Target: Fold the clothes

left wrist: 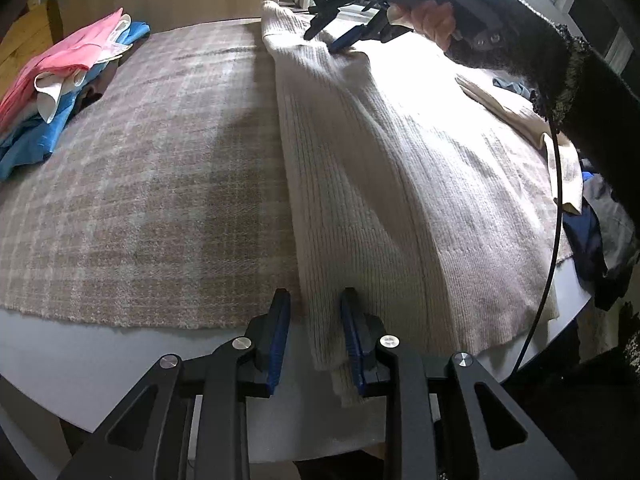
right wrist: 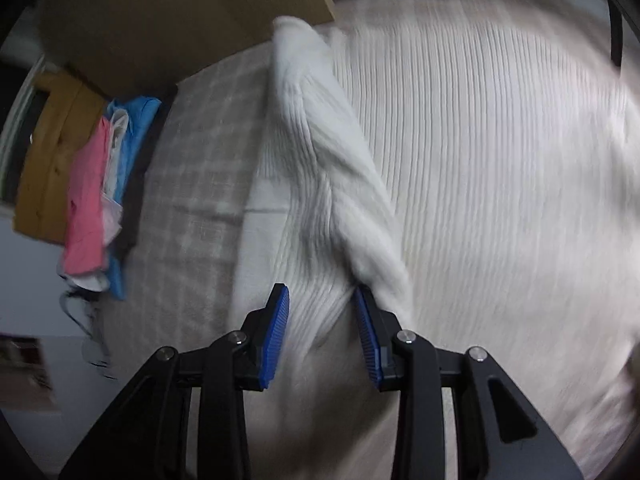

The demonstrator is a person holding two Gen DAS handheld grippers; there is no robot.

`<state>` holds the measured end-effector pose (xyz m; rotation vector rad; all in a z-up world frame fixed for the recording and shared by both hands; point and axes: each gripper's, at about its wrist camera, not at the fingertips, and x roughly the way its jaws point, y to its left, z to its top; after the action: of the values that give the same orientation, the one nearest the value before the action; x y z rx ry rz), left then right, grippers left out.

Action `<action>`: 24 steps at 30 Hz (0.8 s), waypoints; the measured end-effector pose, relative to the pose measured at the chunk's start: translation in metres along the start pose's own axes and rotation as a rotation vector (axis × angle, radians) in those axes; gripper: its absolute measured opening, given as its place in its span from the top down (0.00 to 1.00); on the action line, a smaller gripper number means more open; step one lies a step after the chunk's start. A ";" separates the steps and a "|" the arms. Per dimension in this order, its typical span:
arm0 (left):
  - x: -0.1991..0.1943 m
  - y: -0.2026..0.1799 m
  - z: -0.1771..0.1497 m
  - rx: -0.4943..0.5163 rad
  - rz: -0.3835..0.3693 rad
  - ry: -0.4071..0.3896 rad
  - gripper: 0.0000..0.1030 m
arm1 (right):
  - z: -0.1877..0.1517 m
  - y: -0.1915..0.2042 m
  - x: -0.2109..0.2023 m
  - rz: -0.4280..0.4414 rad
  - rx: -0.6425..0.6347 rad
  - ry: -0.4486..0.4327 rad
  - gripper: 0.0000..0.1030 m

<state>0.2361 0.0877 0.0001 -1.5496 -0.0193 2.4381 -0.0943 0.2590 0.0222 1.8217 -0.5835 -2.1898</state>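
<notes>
sweater axis: our left gripper (left wrist: 316, 336) to right gripper (left wrist: 338, 38), along the sweater (left wrist: 380, 184) fold
jaws: ours both narrow, pads not pinching the knit

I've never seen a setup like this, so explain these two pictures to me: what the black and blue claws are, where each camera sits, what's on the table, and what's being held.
No robot here: a person carries a hand-held gripper in each hand, with a fisheye camera on each looking along its blue-padded fingers.

The left wrist view shows the left hand-held gripper at the near edge of a cream ribbed sweater. The right hand-held gripper, in the person's hand, works the far end. The right wrist view shows that gripper up close.

The sweater lies on a plaid blanket over a round table, with a pile of pink and blue clothes aside.

Both grippers' jaws stand apart around sweater folds; neither pinches the knit.
</notes>
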 end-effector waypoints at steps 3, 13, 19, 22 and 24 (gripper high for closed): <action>0.000 -0.001 -0.001 0.003 -0.001 -0.003 0.77 | -0.002 0.006 0.001 -0.030 -0.041 0.004 0.67; -0.001 -0.004 -0.002 0.036 0.006 0.001 0.79 | -0.001 -0.033 -0.028 0.115 0.012 -0.174 0.93; 0.000 -0.004 0.000 0.054 0.005 0.012 0.82 | -0.001 -0.055 -0.018 0.178 0.069 -0.057 0.87; -0.001 -0.003 0.001 0.060 0.002 0.021 0.82 | -0.003 -0.052 -0.043 0.169 0.039 -0.088 0.85; -0.002 -0.002 0.002 0.057 0.000 0.025 0.82 | 0.002 -0.043 -0.065 0.120 -0.025 -0.152 0.79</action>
<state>0.2353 0.0899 0.0030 -1.5553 0.0538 2.3975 -0.0807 0.3248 0.0610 1.5744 -0.6744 -2.2562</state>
